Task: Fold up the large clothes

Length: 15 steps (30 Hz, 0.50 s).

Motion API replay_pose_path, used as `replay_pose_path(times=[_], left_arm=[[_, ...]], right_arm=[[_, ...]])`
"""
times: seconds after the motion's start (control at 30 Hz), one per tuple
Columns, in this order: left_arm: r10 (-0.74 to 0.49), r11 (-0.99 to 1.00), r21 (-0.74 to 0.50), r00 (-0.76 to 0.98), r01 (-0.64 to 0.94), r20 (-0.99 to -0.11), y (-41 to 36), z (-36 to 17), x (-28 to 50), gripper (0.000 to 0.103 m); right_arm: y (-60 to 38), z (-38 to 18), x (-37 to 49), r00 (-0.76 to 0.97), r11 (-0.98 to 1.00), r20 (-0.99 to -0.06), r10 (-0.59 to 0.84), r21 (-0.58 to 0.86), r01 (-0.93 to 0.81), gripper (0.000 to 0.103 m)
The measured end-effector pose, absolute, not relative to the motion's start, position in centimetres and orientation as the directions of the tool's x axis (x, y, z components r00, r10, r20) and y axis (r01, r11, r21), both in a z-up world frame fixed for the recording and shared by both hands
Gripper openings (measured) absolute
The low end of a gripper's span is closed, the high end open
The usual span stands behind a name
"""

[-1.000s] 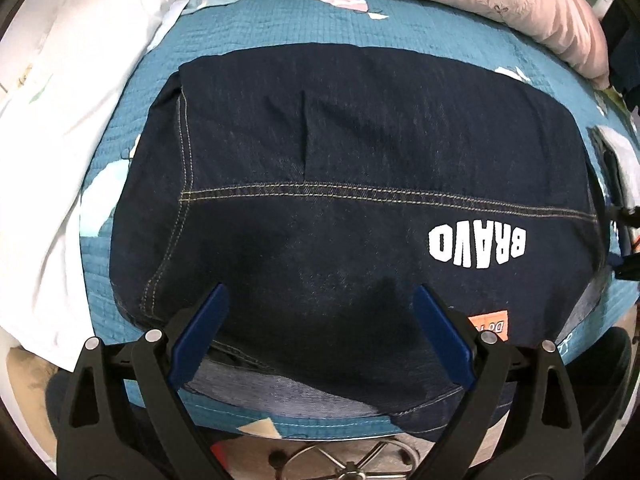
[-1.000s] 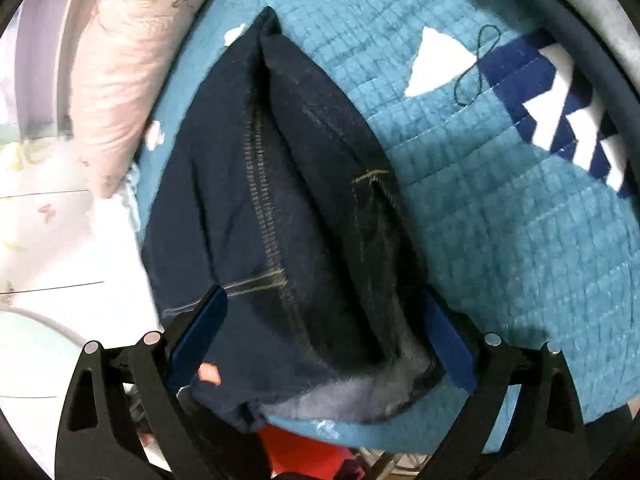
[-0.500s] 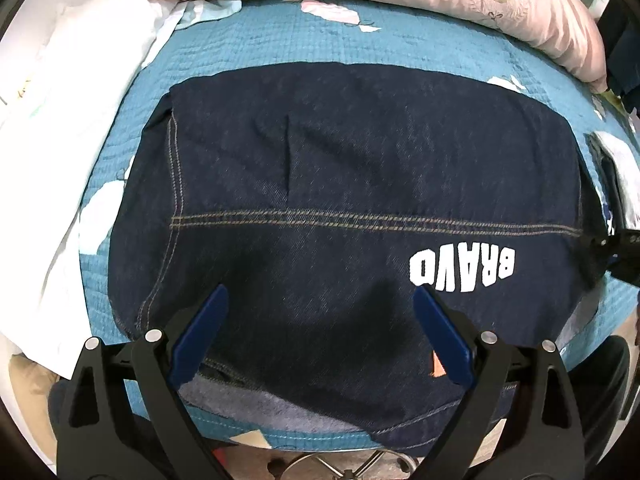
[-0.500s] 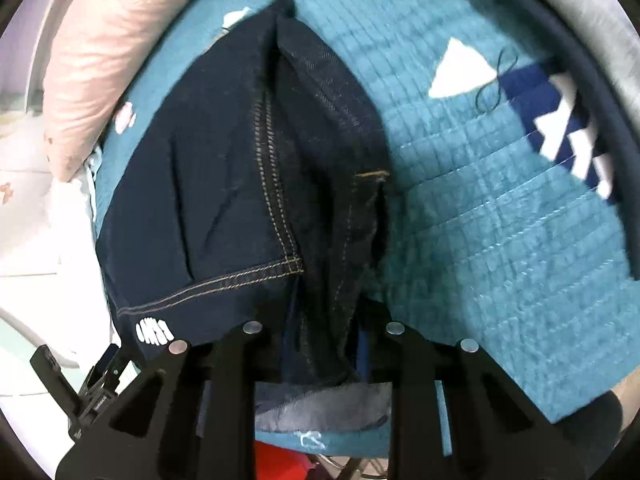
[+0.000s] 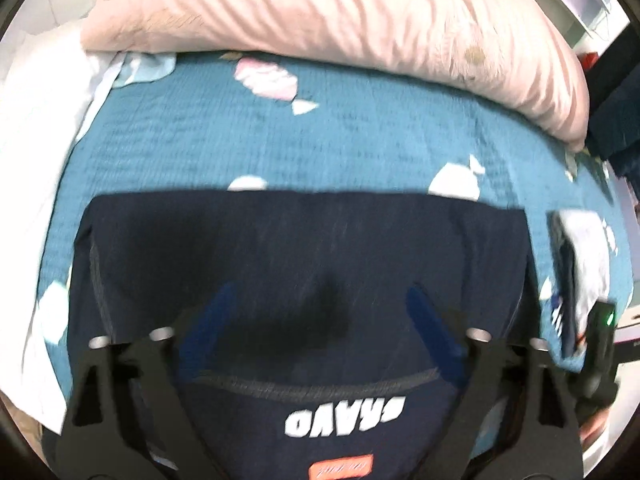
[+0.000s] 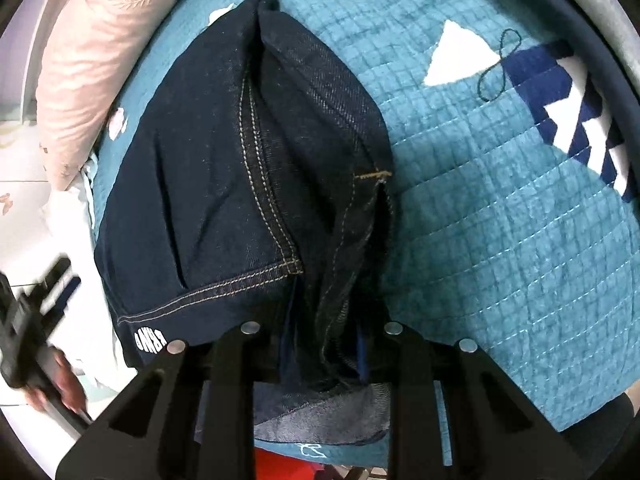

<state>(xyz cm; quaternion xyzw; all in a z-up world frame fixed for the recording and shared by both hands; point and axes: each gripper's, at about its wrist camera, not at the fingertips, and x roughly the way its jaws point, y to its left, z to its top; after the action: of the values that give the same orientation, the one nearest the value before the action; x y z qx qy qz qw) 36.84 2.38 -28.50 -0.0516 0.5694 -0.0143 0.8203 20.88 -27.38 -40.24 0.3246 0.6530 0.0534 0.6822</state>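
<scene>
Denim garment (image 5: pixel 304 264), dark navy and folded, lies on a teal quilted bedspread (image 5: pixel 280 140) printed with white and pink shapes, its far edge running straight across the left wrist view. A pale pink pillow (image 5: pixel 340 20) sits along the far side of the bed, touching the bedspread, and white bedding (image 5: pixel 36 140) bunches at the left edge. On the right side of the bedspread a navy-and-white zigzag patch (image 6: pixel 576 116) shows beside a white triangle (image 6: pixel 456 52). White "BRAVO" lettering (image 5: pixel 344 416) reads upside down on the near part of the denim, above an orange label (image 5: pixel 340 468). The left gripper (image 5: pixel 320 312) hovers over the fabric with its blue-padded fingers (image 5: pixel 212 320) spread wide, nothing between them; this view is blurred. The right gripper (image 6: pixel 322 344) is clamped on a bunched fold at the garment's near right edge, jaws drawn close with layers of denim pinched between them. Tan double stitching (image 6: pixel 260 184) runs along a seam just left of that fold
</scene>
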Motion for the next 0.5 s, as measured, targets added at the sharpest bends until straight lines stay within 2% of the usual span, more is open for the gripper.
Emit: replay_pose_path(times=[0.1,0.27,0.47,0.5], left_arm=[[-0.07,0.994,-0.094,0.319,-0.063,-0.945,2.2,-28.6,39.2,0.072],[-0.062,0.994,-0.085,0.293,-0.067,-0.954,1.8,-29.2,41.6,0.031],[-0.049,0.993,-0.076,0.264,-0.093,-0.963,1.5,-30.5,43.0,0.004],[-0.053,0.993,-0.078,0.256,-0.09,-0.965,1.4,-31.0,43.2,0.003]], right_arm=[[-27.0,-40.3,21.3,0.124,0.79,-0.863,0.49,0.5,0.355,0.022],[-26.4,-40.3,21.7,0.105,0.819,-0.883,0.458,0.465,0.337,0.021],[-26.4,-40.4,22.0,0.085,0.824,-0.885,0.457,0.457,0.335,0.021],[-26.5,-40.4,22.1,0.082,0.822,-0.884,0.46,0.459,0.338,0.021]])
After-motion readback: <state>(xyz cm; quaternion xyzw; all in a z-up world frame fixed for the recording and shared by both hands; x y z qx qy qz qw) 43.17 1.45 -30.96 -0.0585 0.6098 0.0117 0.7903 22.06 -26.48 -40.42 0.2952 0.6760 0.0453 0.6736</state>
